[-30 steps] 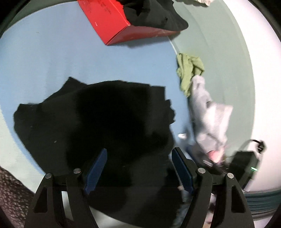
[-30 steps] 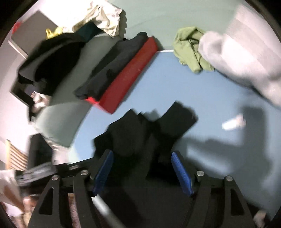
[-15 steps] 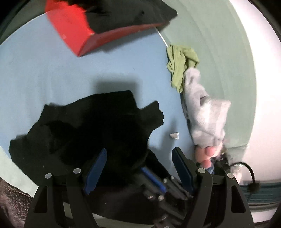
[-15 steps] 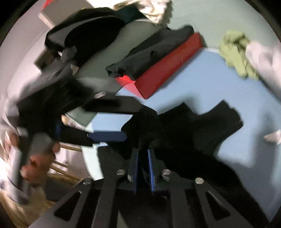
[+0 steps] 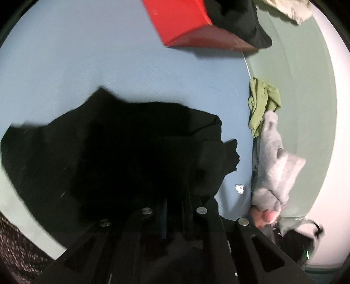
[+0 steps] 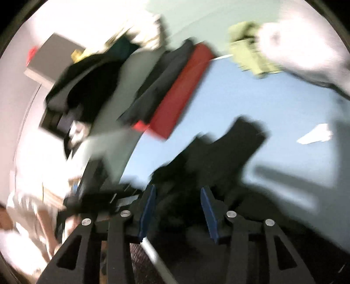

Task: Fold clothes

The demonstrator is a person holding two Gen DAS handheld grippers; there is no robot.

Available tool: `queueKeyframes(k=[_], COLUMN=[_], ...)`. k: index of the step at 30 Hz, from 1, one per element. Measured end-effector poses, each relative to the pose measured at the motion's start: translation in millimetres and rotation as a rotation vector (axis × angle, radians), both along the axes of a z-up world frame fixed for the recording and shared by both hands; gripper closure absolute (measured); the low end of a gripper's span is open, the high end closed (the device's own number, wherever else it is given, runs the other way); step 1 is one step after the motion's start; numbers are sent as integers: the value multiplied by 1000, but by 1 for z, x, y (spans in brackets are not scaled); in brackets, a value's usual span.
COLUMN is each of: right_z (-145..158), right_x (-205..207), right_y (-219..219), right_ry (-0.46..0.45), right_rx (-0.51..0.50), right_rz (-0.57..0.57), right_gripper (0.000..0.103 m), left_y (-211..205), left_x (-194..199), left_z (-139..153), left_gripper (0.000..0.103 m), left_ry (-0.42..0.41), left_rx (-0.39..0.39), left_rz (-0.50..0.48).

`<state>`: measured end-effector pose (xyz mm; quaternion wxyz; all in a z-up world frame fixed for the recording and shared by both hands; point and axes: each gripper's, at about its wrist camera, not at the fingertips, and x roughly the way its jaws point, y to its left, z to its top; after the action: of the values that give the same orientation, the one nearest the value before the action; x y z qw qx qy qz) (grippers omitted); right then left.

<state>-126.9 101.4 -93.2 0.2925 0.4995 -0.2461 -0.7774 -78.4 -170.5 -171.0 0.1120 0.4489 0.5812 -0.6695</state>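
A black garment [image 5: 113,153] lies crumpled on the blue mat [image 5: 87,61]. My left gripper [image 5: 174,205] is shut on the near edge of the black garment, its fingers buried in the dark cloth. In the blurred right wrist view the black garment [image 6: 218,157] lies just ahead of my right gripper [image 6: 178,203], which is open with its blue pads apart and nothing between them.
A red box [image 5: 188,24] with a folded black garment [image 5: 236,19] on top stands at the far side. A green cloth [image 5: 262,104] and a grey garment [image 5: 275,166] lie at the mat's right edge. A small white scrap [image 5: 239,188] lies nearby.
My left gripper went from open to shut on the black garment. My right gripper, shut half a second ago, has opened and let go. The right view is blurred by fast motion.
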Motion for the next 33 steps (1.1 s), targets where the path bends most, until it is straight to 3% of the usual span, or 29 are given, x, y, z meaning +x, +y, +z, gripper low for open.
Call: queueKeyframes(k=[7, 10, 14, 19, 22, 24, 25, 26, 27, 31, 33], right_z=[-46, -66, -55, -22, -2, 1, -2, -5, -12, -41, -39], right_x=[-72, -93, -89, -58, -41, -41, -43, -45, -46, -49, -46], right_y=[2, -6, -13, -41, -58, -57, -51, -45, -39, -13, -6], right_ry=[-149, -223, -160, -82, -30, -16, -24, -31, -67, -185, -145], right_rx=[37, -6, -89, -154, -150, -90, -44, 1, 17, 54, 68], right_rz=[-103, -116, -86, 67, 144, 123, 86, 48, 24, -51, -53], right_gripper=[54, 54, 91, 98, 98, 92, 80, 62, 60, 60, 62], left_y=[7, 11, 16, 22, 20, 17, 16, 15, 14, 11, 9], left_x=[42, 54, 72, 97, 115, 121, 123, 125, 126, 126, 126], left_z=[31, 44, 61, 79, 83, 80, 76, 73, 70, 67, 70], left_gripper=[94, 94, 94, 94, 94, 94, 94, 94, 94, 94, 94], left_ry=[103, 152, 234, 276, 263, 232, 210, 192, 178, 153, 168], left_rx=[8, 16, 43, 44, 35, 14, 3, -7, -12, -21, -14], left_rz=[-24, -36, -54, -77, -68, -57, -47, -37, -31, -21, -25])
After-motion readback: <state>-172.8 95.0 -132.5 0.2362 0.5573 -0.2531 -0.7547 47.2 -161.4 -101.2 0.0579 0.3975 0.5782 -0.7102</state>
